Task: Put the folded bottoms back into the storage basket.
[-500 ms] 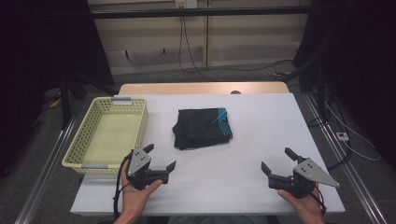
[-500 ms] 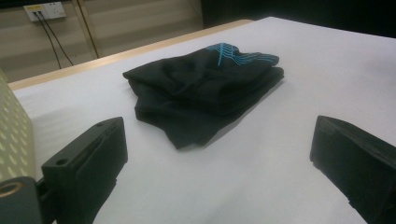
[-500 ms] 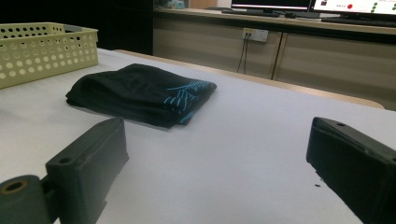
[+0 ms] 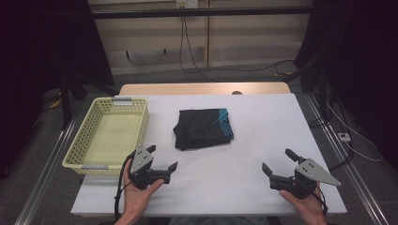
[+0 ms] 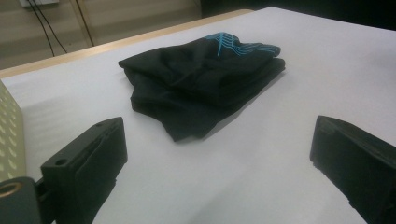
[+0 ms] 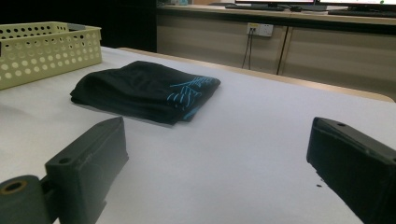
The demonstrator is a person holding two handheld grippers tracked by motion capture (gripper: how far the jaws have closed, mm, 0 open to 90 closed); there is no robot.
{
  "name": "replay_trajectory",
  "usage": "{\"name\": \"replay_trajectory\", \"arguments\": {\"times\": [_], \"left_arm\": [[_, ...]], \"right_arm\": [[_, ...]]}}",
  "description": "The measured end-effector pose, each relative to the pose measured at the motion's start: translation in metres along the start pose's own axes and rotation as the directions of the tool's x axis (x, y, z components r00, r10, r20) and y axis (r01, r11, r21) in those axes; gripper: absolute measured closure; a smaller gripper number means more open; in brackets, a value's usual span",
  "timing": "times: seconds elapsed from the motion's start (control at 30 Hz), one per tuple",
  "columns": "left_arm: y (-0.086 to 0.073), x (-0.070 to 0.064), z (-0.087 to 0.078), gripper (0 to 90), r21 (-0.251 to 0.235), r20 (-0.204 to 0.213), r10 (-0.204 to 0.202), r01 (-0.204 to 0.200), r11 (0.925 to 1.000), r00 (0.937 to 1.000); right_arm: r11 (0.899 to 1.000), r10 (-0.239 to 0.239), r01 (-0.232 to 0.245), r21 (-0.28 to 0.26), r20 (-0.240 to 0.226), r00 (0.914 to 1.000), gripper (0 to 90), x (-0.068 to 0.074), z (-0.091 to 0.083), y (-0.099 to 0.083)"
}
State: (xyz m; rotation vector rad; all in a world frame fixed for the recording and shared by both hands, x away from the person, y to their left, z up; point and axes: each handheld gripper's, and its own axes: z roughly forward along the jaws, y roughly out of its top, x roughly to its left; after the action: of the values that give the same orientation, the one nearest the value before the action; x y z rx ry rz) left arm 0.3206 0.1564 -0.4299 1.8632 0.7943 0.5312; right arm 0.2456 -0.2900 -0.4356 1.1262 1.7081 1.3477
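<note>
Centrally on the table lay a folded black garment, its long axis running left to right, the blue-striped end toward the right. Well to its left sat a yellow basket. Near the front edge, the left gripper and right gripper both had jaws spread, gripping nothing.

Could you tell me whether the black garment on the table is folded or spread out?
Folded. The black garment lies as a compact, roughly square bundle, with stacked layers showing along its edge in the left gripper view.
</note>
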Motion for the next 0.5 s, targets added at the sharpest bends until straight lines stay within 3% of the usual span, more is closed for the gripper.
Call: {"name": "replay_trajectory", "arguments": {"times": [0.17,0.5], "left_arm": [[0.0013,0.0016,0.0013,4.6,-0.006,-0.008,-0.017,0.017,0.9998,0.9998],[0.0076,0.0016,0.0057,4.6,0.011,-0.006,-0.011,0.011,0.9999,0.9999]], "right_arm": [[1.000,0.001,-0.001,0.006,-0.003,1.0000,4.8,-0.0001,0.0005,-0.0005],[1.000,0.002,-0.002,0.029,-0.012,0.9999,3.8,0.0000,0.0041,-0.0021]]}}
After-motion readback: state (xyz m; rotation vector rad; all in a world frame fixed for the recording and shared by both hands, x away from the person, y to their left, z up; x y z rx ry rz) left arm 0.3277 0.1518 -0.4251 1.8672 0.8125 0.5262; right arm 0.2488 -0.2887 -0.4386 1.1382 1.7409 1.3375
